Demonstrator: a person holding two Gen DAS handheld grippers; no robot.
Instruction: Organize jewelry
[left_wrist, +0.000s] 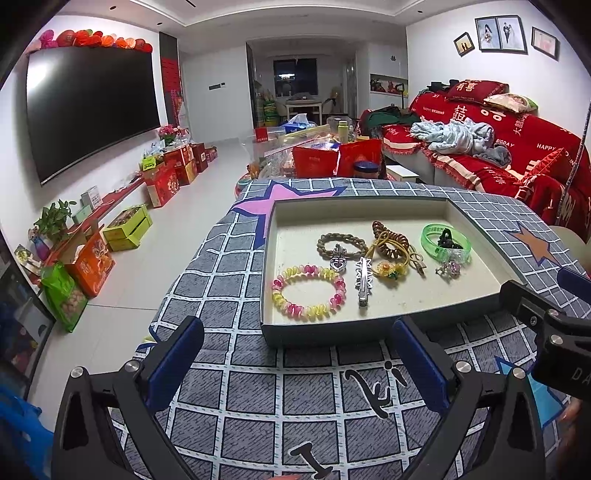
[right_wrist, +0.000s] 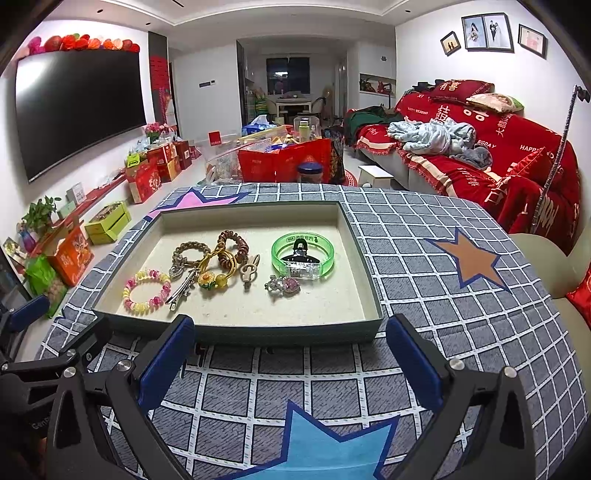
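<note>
Left gripper (left_wrist: 295, 345) and right gripper (right_wrist: 290, 338) hover over the checked cloth (right_wrist: 424, 236), both spread wide and empty. Jewelry lies in the shallow tray (right_wrist: 236, 334): beaded bracelet (left_wrist: 309, 290), green bangle (right_wrist: 303, 254). Only the right view shows the blue star (right_wrist: 325, 446).

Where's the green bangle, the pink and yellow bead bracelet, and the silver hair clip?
Green bangle (right_wrist: 325, 254): right wrist view, on its right rim.
Bead bracelet (left_wrist: 284, 306): left wrist view, on the beads at its lower left.
Silver hair clip (left_wrist: 363, 280): left wrist view, on the middle of its bar.
</note>
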